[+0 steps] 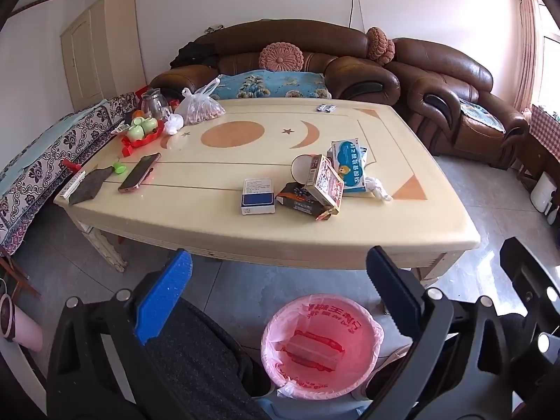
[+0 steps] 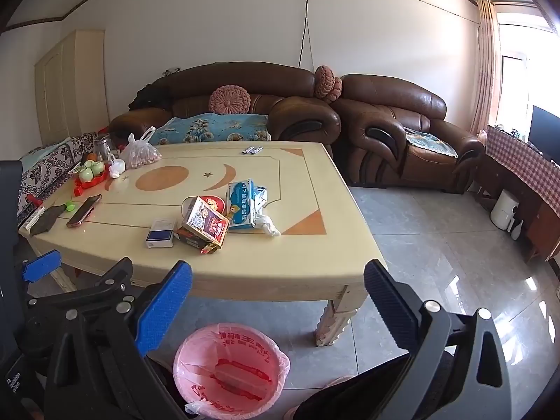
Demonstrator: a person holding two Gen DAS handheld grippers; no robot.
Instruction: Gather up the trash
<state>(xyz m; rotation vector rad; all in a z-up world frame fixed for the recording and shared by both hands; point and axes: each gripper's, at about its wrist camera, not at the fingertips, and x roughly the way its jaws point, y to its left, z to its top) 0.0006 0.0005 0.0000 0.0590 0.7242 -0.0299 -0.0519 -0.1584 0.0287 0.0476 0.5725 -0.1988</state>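
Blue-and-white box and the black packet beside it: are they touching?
Apart. The left wrist view shows a strip of bare tabletop between the blue-and-white box and the black packet.

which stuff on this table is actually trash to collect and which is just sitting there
Likely for the job:
- pink-lined bin
- blue-and-white box
- red patterned box
- dark wrapper
- light blue box
- crumpled white tissue

Probably just lying about:
- phone
- red tray of green cups
- bag of nuts
- glass jug
- grey cloth
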